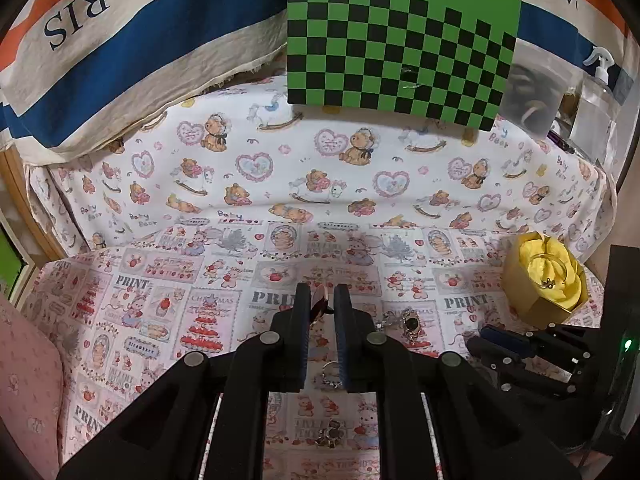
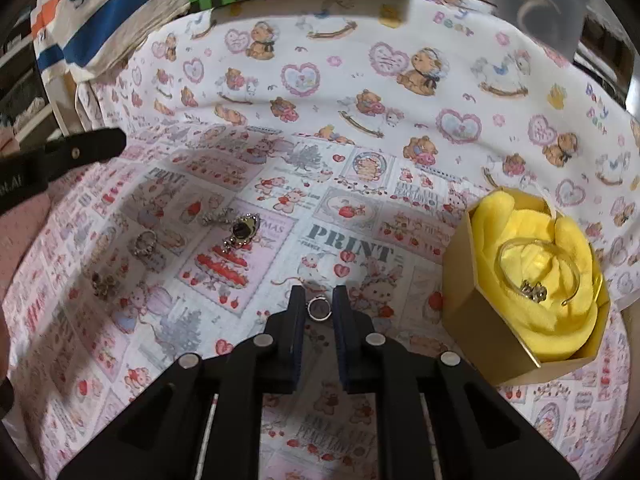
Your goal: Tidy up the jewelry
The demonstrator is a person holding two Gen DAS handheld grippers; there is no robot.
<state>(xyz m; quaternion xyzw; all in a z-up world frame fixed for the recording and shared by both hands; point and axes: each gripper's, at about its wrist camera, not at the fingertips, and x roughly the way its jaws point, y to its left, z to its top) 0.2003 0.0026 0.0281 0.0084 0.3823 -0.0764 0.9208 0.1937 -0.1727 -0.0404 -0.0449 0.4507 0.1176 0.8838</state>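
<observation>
My left gripper point(image 1: 321, 300) is shut on a rose-gold bangle point(image 1: 318, 306) and holds it above the printed cloth. My right gripper point(image 2: 319, 306) is shut on a small silver ring point(image 2: 319, 308) just above the cloth. A gold hexagonal box point(image 2: 476, 280) with a yellow cushion point(image 2: 532, 264) stands to the right of it; a thin bangle with a charm point(image 2: 534, 290) lies on the cushion. The box also shows in the left wrist view point(image 1: 520, 280), at the right. Loose on the cloth lie an oval black-stone pendant point(image 2: 243, 228), a ring point(image 2: 145, 242), a chain piece point(image 2: 216, 216) and a dark brooch point(image 2: 105, 284).
A green checkerboard card point(image 1: 400, 52) stands at the back against striped fabric point(image 1: 120, 60). A clear container point(image 1: 528, 100) and a spray bottle point(image 1: 596, 100) are at the back right. My left gripper's body point(image 2: 60, 156) reaches in from the left in the right wrist view.
</observation>
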